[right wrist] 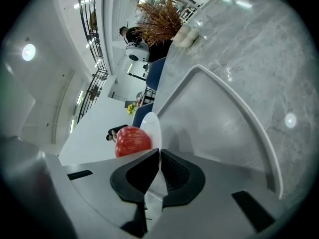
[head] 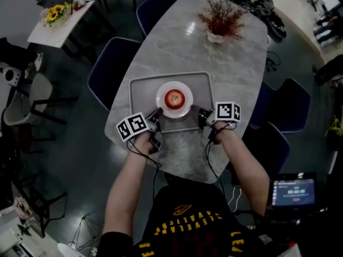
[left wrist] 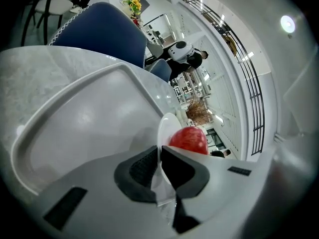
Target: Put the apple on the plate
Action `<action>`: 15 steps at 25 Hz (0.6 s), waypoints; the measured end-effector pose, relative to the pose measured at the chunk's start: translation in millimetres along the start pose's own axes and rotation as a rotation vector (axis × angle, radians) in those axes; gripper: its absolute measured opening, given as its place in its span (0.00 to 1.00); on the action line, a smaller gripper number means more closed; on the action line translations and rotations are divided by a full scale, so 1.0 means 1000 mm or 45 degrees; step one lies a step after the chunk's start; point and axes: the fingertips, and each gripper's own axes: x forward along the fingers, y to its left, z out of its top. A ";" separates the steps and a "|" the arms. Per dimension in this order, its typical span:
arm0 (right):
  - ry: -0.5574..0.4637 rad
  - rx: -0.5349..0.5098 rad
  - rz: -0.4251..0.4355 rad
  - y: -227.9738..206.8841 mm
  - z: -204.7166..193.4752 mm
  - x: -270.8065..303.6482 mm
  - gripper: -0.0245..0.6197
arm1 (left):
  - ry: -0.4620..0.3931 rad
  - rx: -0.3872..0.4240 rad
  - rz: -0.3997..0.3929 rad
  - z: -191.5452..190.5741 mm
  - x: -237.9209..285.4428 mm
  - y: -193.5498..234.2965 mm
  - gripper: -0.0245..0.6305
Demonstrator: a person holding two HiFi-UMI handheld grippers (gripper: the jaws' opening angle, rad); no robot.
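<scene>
A red apple (head: 174, 98) sits in the middle of a small white plate (head: 185, 107). The plate is over the grey tray (head: 140, 84) on the marble table. My left gripper (head: 157, 114) is shut on the plate's left rim and my right gripper (head: 202, 113) is shut on its right rim. In the left gripper view the plate's edge (left wrist: 166, 126) runs between the dark pads (left wrist: 142, 169), with the apple (left wrist: 189, 139) just behind. The right gripper view shows the plate's rim (right wrist: 152, 127) pinched the same way, with the apple (right wrist: 132, 141) to its left. I cannot tell whether the plate touches the tray.
A pot of dried reddish twigs (head: 220, 20) stands at the table's far end. Blue chairs (head: 115, 63) flank the table on both sides. The tray's raised rim (right wrist: 249, 118) surrounds the plate. A laptop (head: 292, 191) is at the lower right, and cables trail from both grippers.
</scene>
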 end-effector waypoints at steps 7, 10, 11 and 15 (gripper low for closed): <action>0.094 -0.073 -0.113 -0.009 -0.010 0.011 0.08 | 0.051 0.007 0.135 -0.005 0.000 0.018 0.07; 0.163 -0.113 -0.163 -0.015 -0.014 0.016 0.08 | 0.081 0.039 0.189 -0.005 0.001 0.023 0.07; 0.185 -0.124 -0.178 -0.018 -0.015 0.018 0.08 | 0.095 0.052 0.207 -0.005 0.002 0.025 0.07; 0.258 -0.211 -0.241 -0.020 -0.018 0.021 0.08 | 0.145 0.105 0.284 -0.006 0.004 0.031 0.08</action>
